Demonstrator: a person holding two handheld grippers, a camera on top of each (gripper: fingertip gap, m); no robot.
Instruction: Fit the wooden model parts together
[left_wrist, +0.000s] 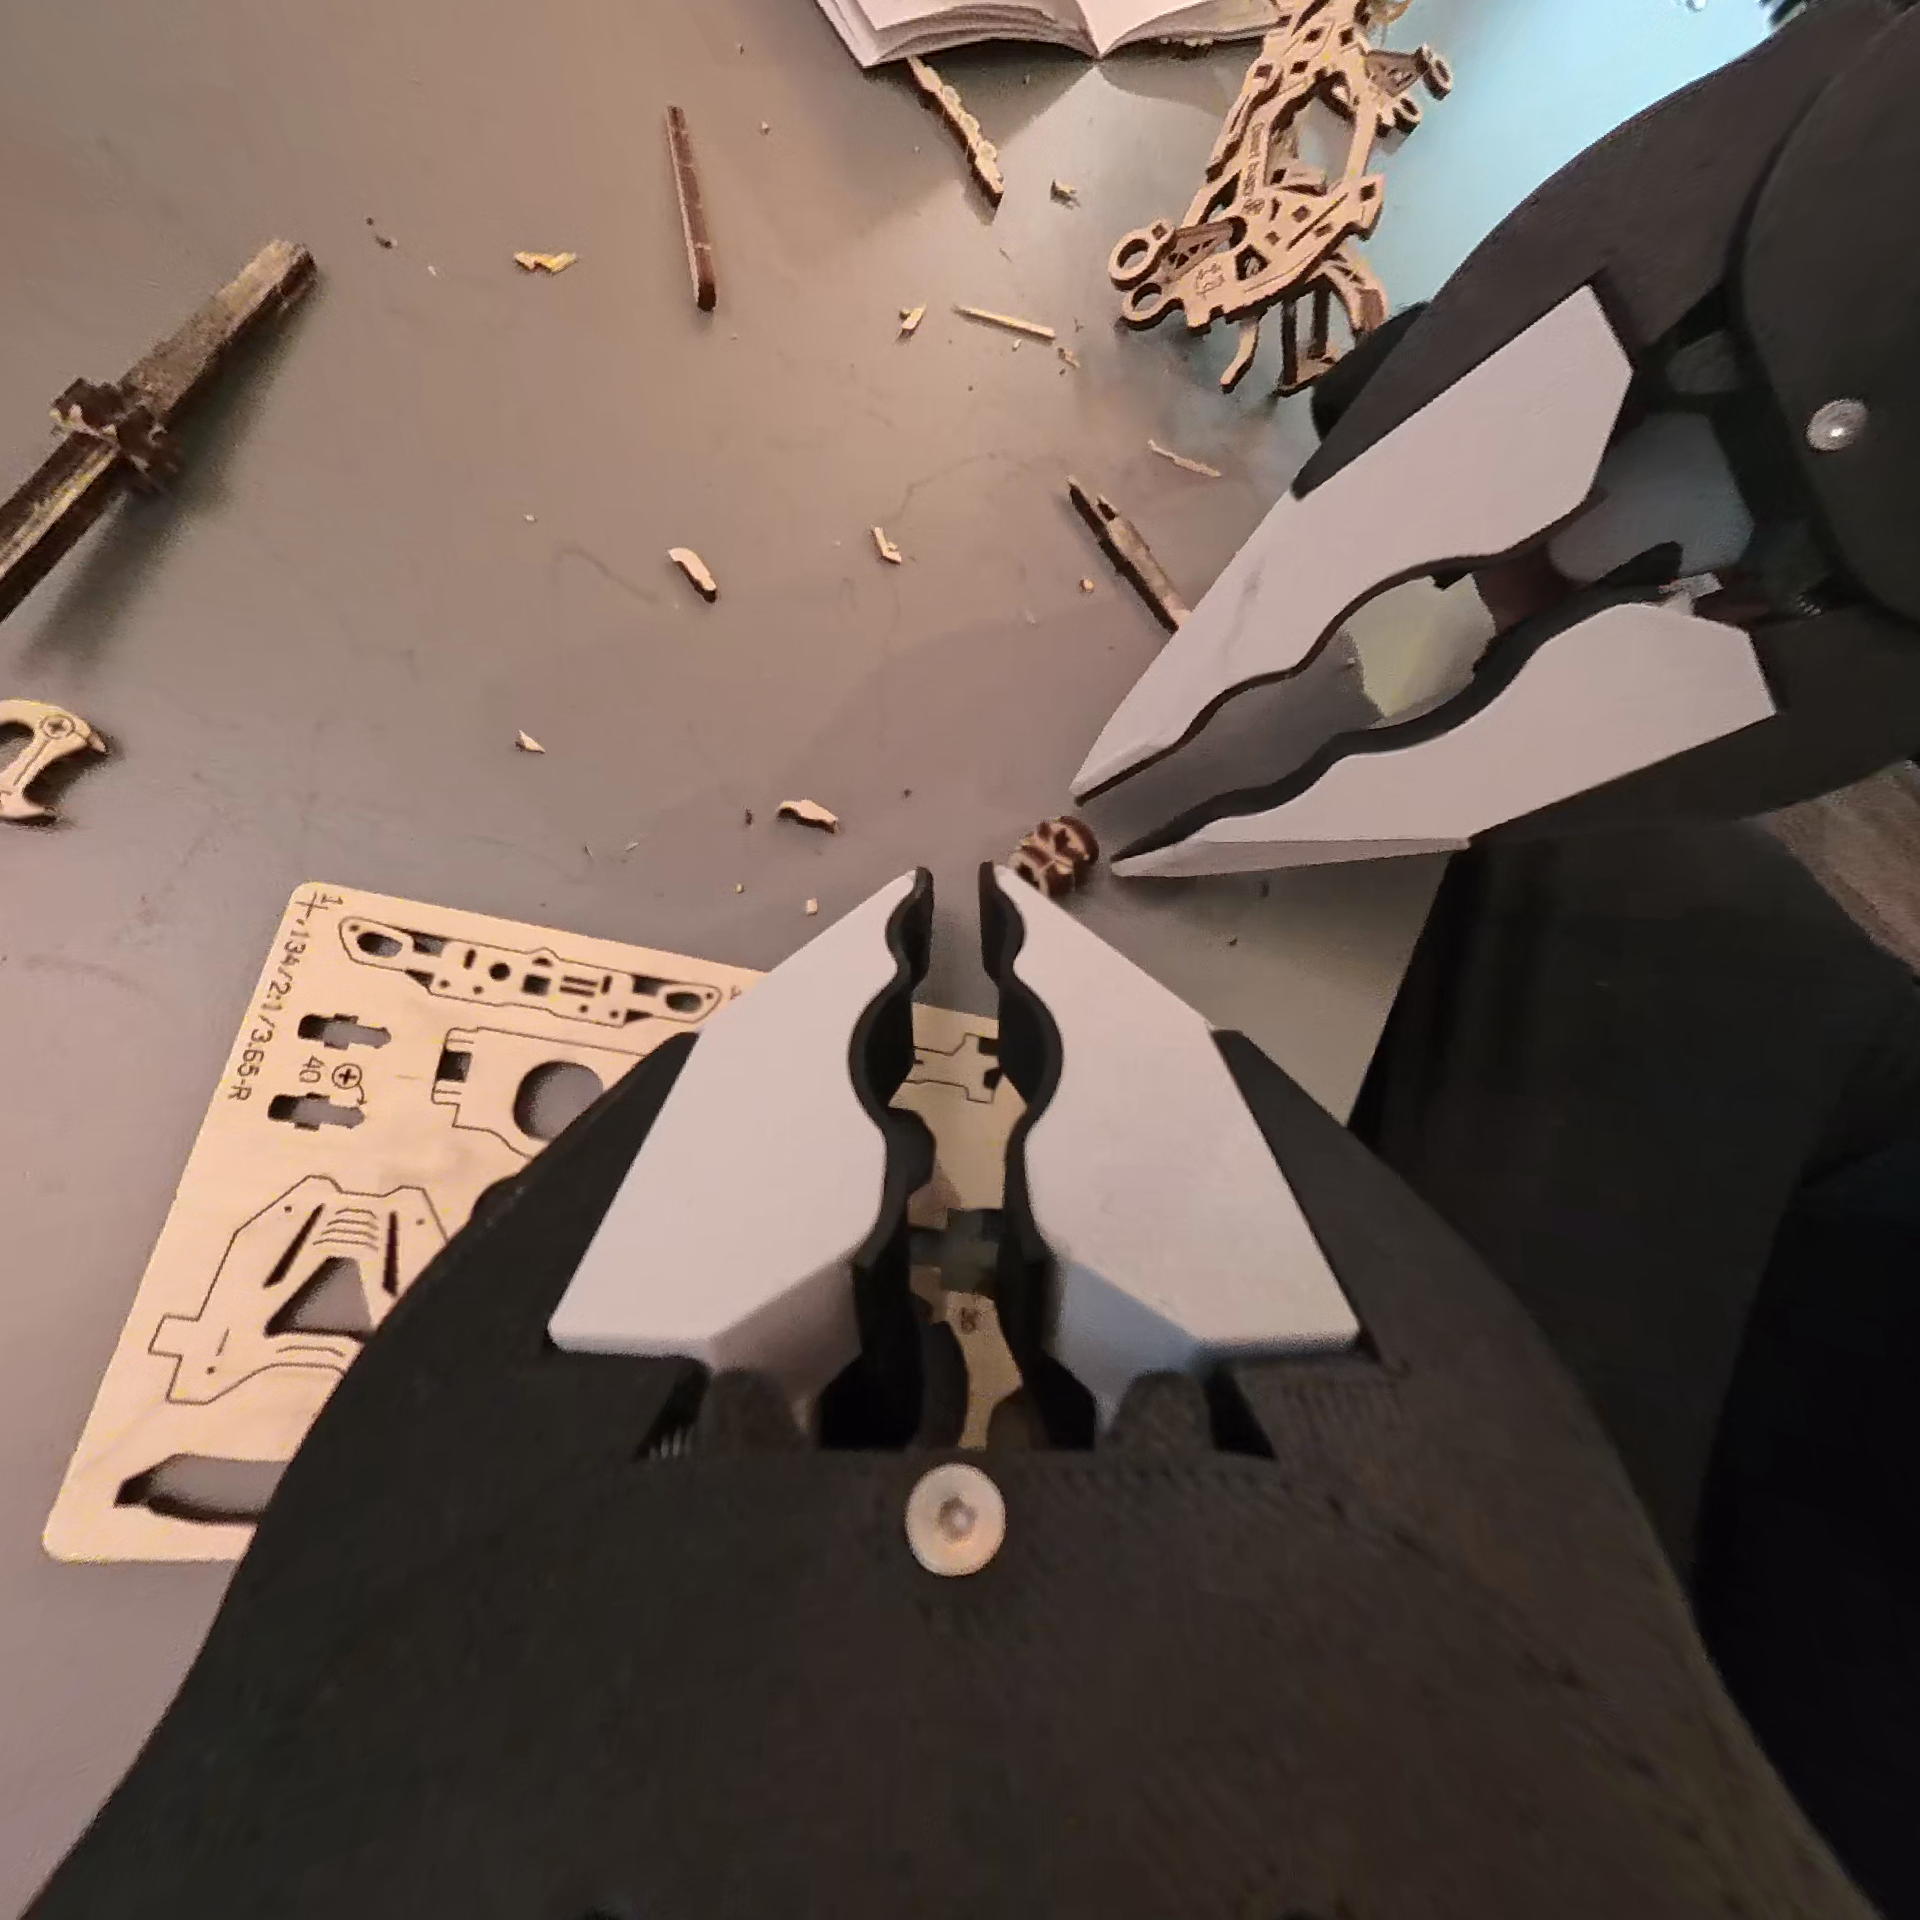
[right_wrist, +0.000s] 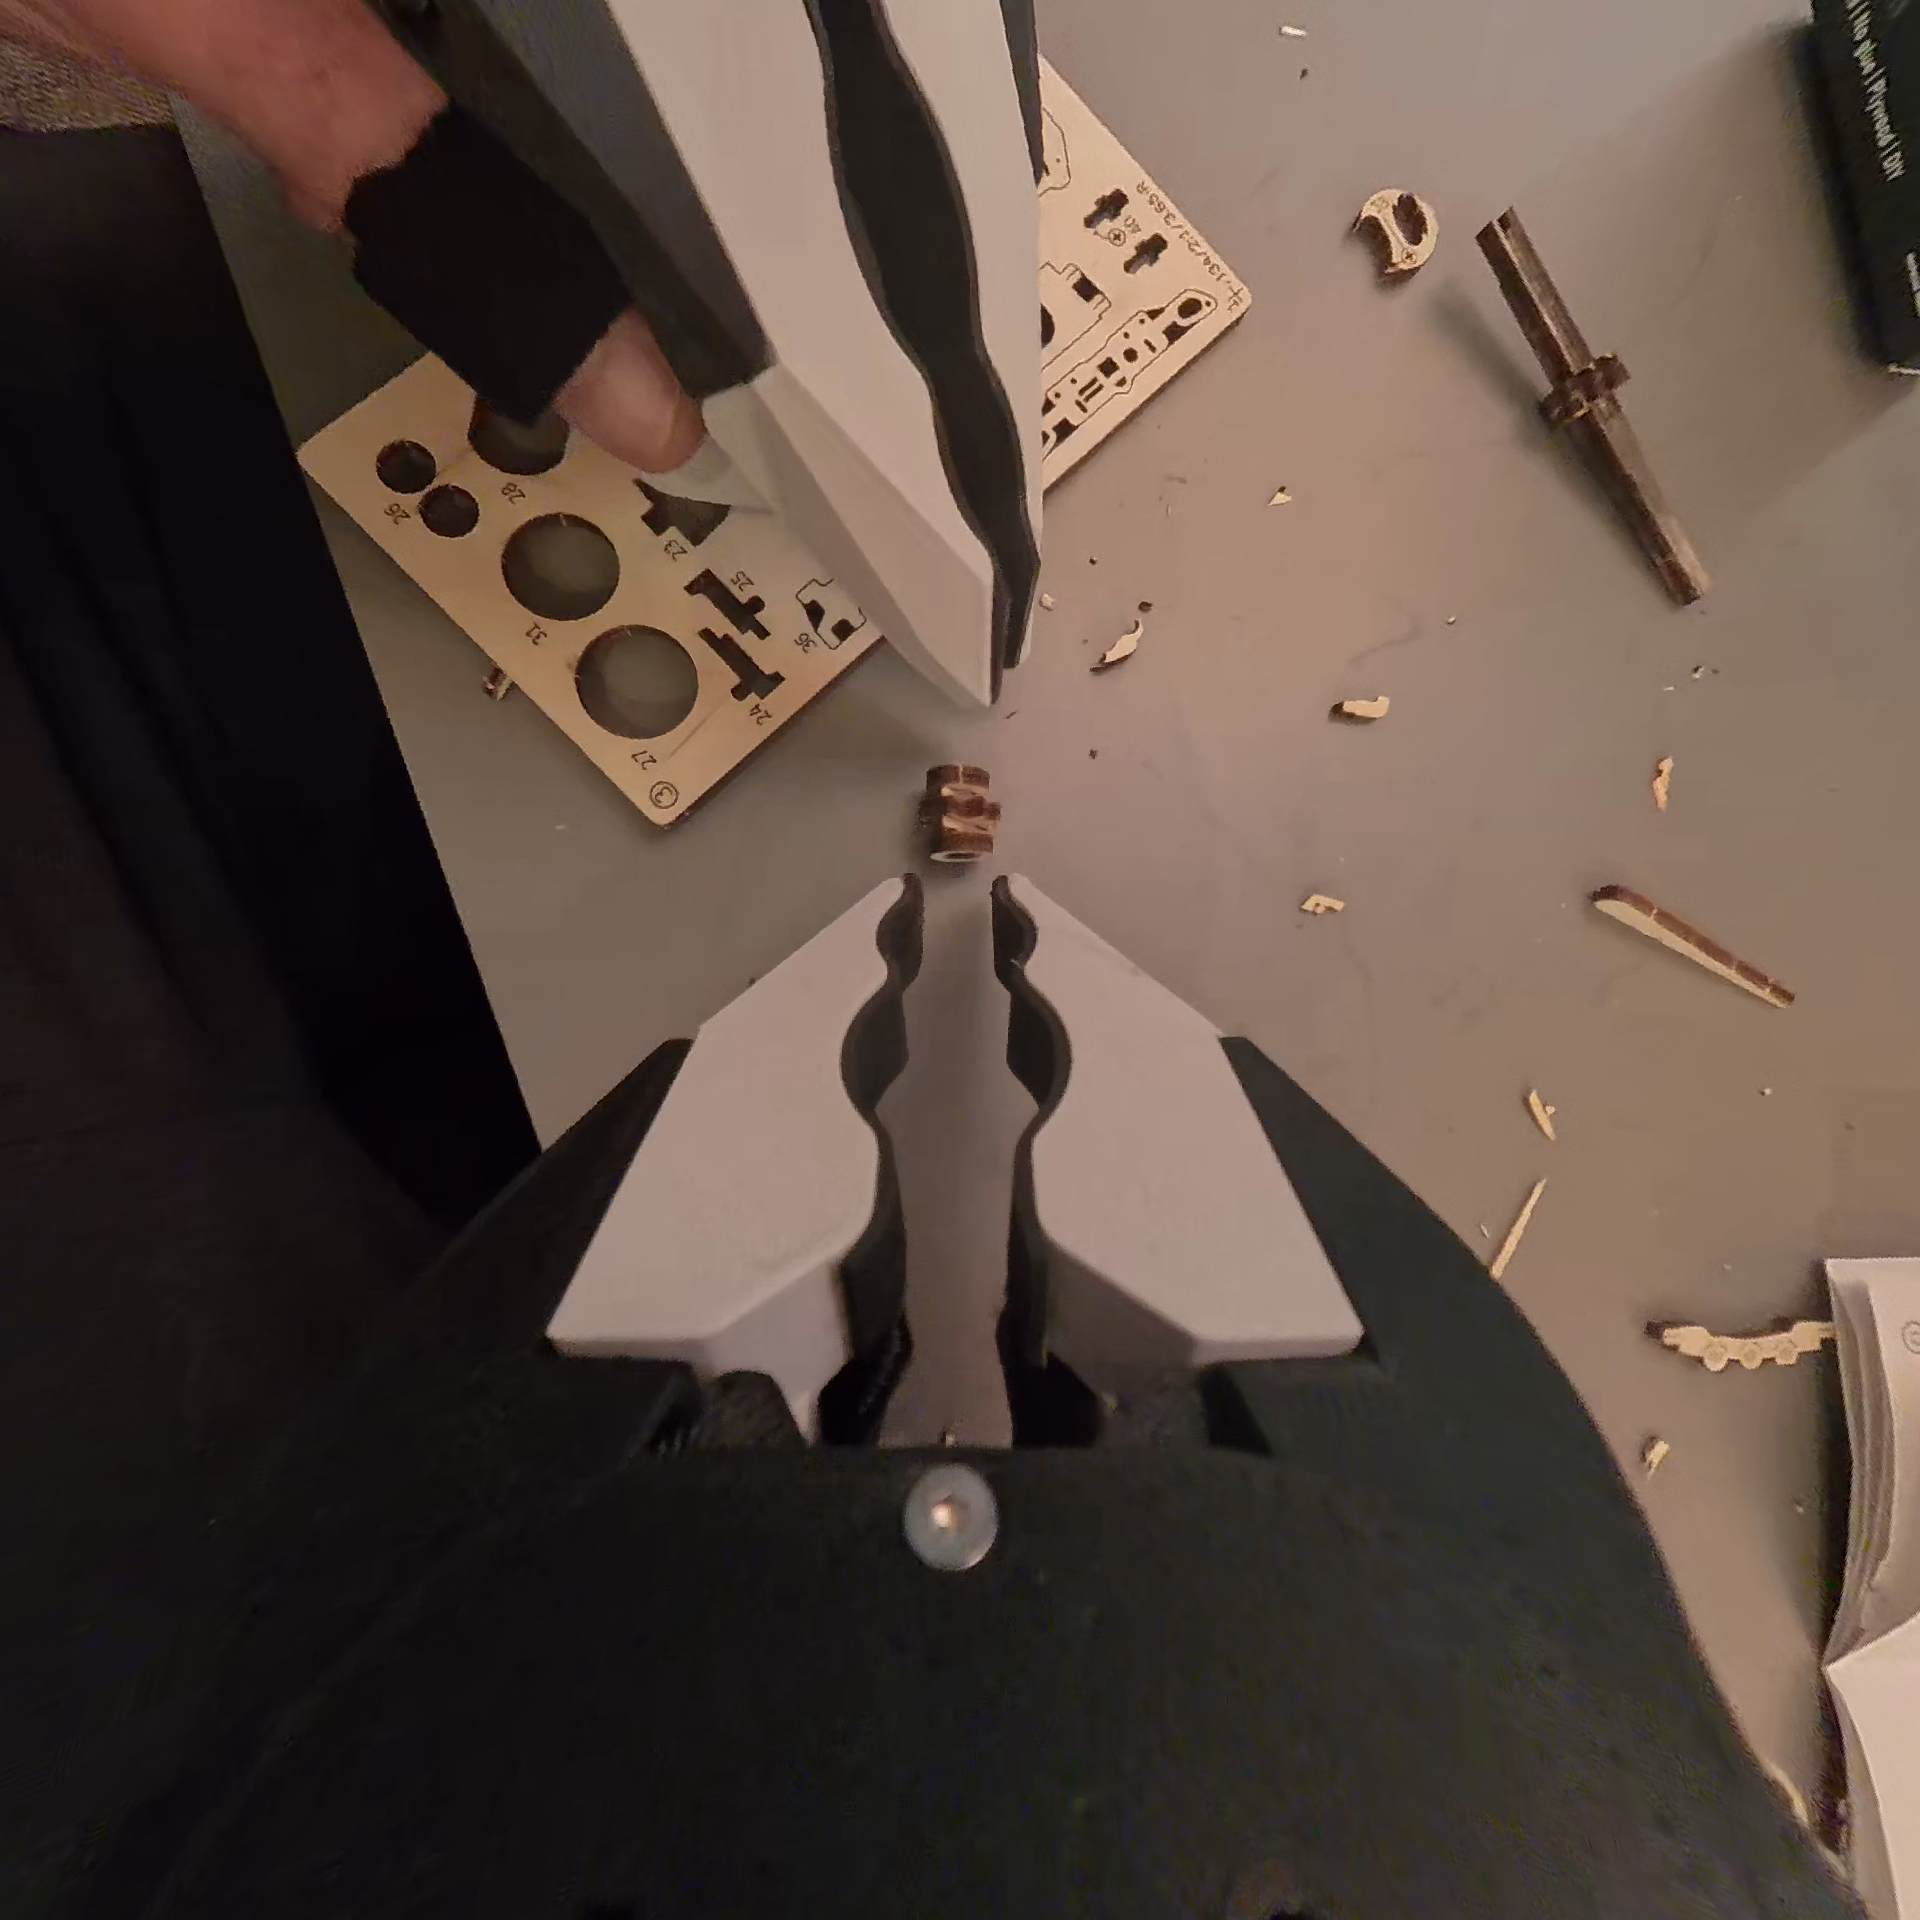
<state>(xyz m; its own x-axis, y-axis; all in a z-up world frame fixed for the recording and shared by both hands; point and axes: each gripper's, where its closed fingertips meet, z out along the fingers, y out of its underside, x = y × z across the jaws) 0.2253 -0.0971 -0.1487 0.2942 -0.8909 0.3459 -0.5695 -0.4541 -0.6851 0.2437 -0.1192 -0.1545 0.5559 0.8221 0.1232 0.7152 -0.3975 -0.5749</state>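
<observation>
A small dark wooden gear piece (left_wrist: 1058, 850) lies on the grey table near its front edge; it also shows in the right wrist view (right_wrist: 961, 816). My left gripper (left_wrist: 956, 896) is slightly open and empty, its tips just left of the piece, over a cut-out wooden parts sheet (left_wrist: 416, 1143). My right gripper (right_wrist: 956, 883) is slightly open and empty, its tips right in front of the piece, not touching it. Each gripper shows in the other's view: the right one (left_wrist: 1096, 828) and the left one (right_wrist: 1000, 675). The two point at the piece from opposite sides.
A partly built wooden model (left_wrist: 1278, 208) and an open booklet (left_wrist: 1039, 21) lie at the far side. A dark axle with a gear (right_wrist: 1579, 395), a small curved part (right_wrist: 1397, 231), sticks and several wood scraps are scattered about. A hand (right_wrist: 623, 416) holds the left gripper. My left and right fingertips are right by each other. It is some 15 cm from my right tips to the partly built wooden model (left_wrist: 1278, 208).
</observation>
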